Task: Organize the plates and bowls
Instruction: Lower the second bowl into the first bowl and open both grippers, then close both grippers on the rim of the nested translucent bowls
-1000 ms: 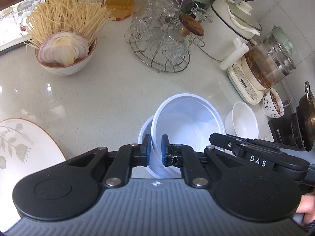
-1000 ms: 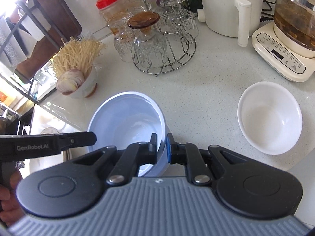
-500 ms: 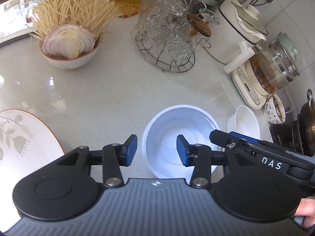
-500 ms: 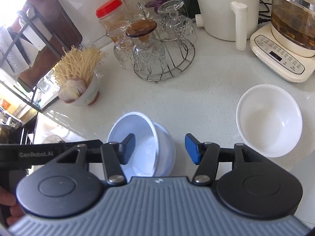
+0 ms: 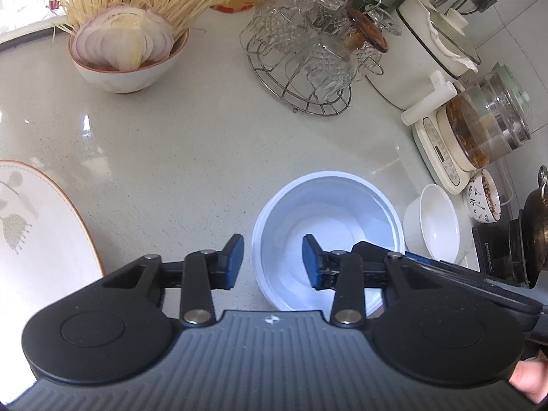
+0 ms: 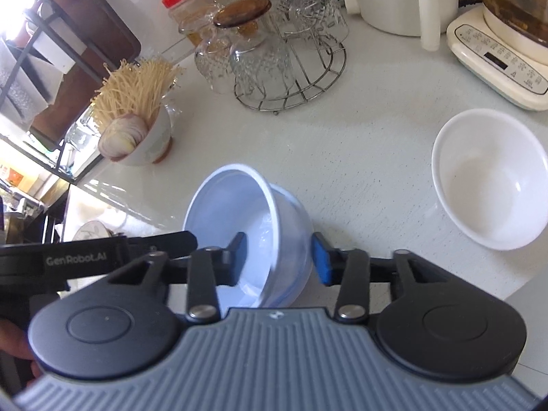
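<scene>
Working on the pale blue plastic bowls (image 5: 325, 226), nested one in the other and sitting toward the near edge of the worktop (image 5: 171, 157), with a white ceramic bowl (image 5: 435, 226) just beside them toward the right edge and a floral plate (image 5: 34, 226) well apart at the left edge.

Holding the left gripper (image 5: 273, 260) astride the left rim, one pad outside and one inside. Having just been closing the jaws, yet keeping them partly open and gripping nothing. Holding the right gripper (image 6: 281, 258) astride the opposite wall in the same way, also just closing, also partly open, with the outer pad close to the plastic but seemingly not pressing.

Risking several things from here:
- Pinching one side before the other, and so tipping or skidding such a light stack across the smooth stone.
- Catching only the inner bowl, which is looking slightly tilted in the outer one from the right wrist view, and so pulling the pair apart on lifting.
- Crowding both inner fingers inside one small bowl and knocking them together.
- Shoving the stack rightward into the white ceramic bowl.
</scene>
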Demonstrator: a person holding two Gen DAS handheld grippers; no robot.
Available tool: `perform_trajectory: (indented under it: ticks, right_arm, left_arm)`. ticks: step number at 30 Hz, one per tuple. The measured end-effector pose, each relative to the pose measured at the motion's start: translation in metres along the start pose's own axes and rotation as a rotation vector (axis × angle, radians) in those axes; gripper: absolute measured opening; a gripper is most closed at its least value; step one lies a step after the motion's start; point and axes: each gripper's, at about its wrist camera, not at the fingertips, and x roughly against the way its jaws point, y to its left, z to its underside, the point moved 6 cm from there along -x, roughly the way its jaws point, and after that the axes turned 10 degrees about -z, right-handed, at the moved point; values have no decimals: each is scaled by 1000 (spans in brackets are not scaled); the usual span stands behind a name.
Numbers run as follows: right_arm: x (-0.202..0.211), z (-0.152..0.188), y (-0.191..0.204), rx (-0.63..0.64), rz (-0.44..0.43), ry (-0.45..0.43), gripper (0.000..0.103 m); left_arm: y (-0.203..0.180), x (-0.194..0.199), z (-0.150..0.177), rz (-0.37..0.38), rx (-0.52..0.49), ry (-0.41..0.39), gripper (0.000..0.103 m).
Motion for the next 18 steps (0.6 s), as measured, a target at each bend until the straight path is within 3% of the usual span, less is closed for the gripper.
perform_trajectory:
  ticks: [10,12,15,18]
  right_arm:
    - [23,-14,-1,3,9,-97,37]
    - [23,-17,-2,6,3,-98,21]
    - [21,-18,-4,-10,-8,-90,10]
    - [18,-17,-2,-4,-11,-79,10]
  left_arm:
    - [3,1,1,-10,2,-5,33]
    - [3,1,2,-6,6,-1,33]
    - [3,2,2,-2,9,-4,33]
    - [3,4,1,-3,14,-11,33]
